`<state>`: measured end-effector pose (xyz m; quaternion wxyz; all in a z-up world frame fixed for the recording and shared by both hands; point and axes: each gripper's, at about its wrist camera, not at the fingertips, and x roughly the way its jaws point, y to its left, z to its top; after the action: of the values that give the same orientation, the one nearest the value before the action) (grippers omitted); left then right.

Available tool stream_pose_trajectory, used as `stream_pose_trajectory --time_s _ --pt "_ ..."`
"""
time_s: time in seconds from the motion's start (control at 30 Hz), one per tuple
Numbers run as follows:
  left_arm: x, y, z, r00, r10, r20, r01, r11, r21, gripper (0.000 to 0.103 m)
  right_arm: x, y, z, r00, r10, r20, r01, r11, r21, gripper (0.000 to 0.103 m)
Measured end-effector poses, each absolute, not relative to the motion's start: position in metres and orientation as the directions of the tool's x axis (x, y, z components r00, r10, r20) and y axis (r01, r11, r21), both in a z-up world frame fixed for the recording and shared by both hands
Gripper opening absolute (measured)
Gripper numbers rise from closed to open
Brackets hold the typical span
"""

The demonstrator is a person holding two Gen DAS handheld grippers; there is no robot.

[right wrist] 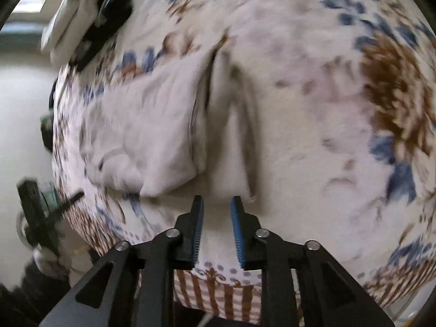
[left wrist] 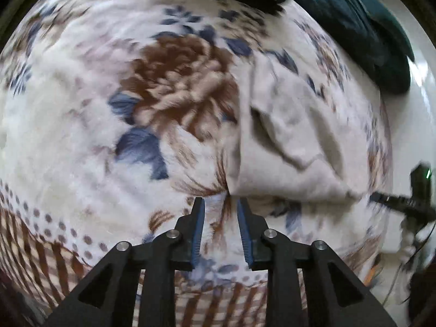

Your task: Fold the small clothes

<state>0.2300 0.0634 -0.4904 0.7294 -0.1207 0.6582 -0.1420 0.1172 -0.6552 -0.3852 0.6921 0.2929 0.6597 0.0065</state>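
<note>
A small off-white garment (left wrist: 294, 147) lies crumpled on a floral blanket (left wrist: 81, 141), right of centre in the left wrist view. My left gripper (left wrist: 220, 204) is open and empty, its tips just short of the garment's near left corner. In the right wrist view the same garment (right wrist: 152, 136) lies left of centre, with a fold running up its right side. My right gripper (right wrist: 217, 203) is open and empty, its tips just short of the garment's near right edge. The views are blurred by motion.
A dark teal cloth (left wrist: 362, 24) lies at the blanket's far right. Folded white and black clothes (right wrist: 90, 19) sit at the far edge. The other gripper (left wrist: 414, 193) shows at the right edge, and also at the left edge of the right wrist view (right wrist: 38, 212).
</note>
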Motion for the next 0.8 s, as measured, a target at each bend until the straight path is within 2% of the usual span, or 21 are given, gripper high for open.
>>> stream_pose_trajectory --time_s 0.1,0.2,0.3,0.43,0.47,0.5,0.57,0.8 --pt "0.256 0.062 -0.486 0.12 -0.436 -0.892 -0.03 0.896 -0.442 0.023 0.13 -0.67 -0.38 0.206 0.444 -0.872 0.473 0.735 0.486 0.03" --pt "0.29 0.038 -0.492 0.127 -0.507 -0.852 -0.075 0.852 -0.518 0.023 0.141 -0.668 -0.392 0.204 0.479 -0.854 0.551 0.665 0.504 0.031" --pt "0.311 0.01 -0.506 0.082 -0.51 -0.856 -0.083 0.853 -0.516 0.023 0.15 -0.656 -0.412 0.171 0.49 -0.855 0.612 0.627 0.482 0.031" --pt "0.321 -0.019 -0.528 0.043 -0.429 -0.902 -0.042 0.902 -0.431 0.02 0.147 -0.643 -0.435 0.146 0.506 -0.85 0.687 0.567 0.455 0.031" --pt "0.319 -0.022 -0.524 0.075 -0.416 -0.906 -0.028 0.908 -0.419 0.012 0.145 -0.642 -0.435 0.164 0.499 -0.851 0.695 0.554 0.458 0.029" --pt "0.316 -0.022 -0.521 0.083 -0.408 -0.909 -0.019 0.912 -0.411 0.004 0.144 -0.641 -0.431 0.183 0.487 -0.854 0.693 0.552 0.463 0.019" --pt "0.311 -0.021 -0.509 0.116 -0.411 -0.904 0.002 0.91 -0.414 0.001 0.142 -0.64 -0.42 0.198 0.463 -0.864 0.678 0.572 0.462 0.01" --pt "0.284 0.02 -0.485 0.133 -0.417 -0.899 -0.066 0.901 -0.428 0.0 0.137 -0.659 -0.393 0.198 0.416 -0.888 0.661 0.612 0.434 0.005"
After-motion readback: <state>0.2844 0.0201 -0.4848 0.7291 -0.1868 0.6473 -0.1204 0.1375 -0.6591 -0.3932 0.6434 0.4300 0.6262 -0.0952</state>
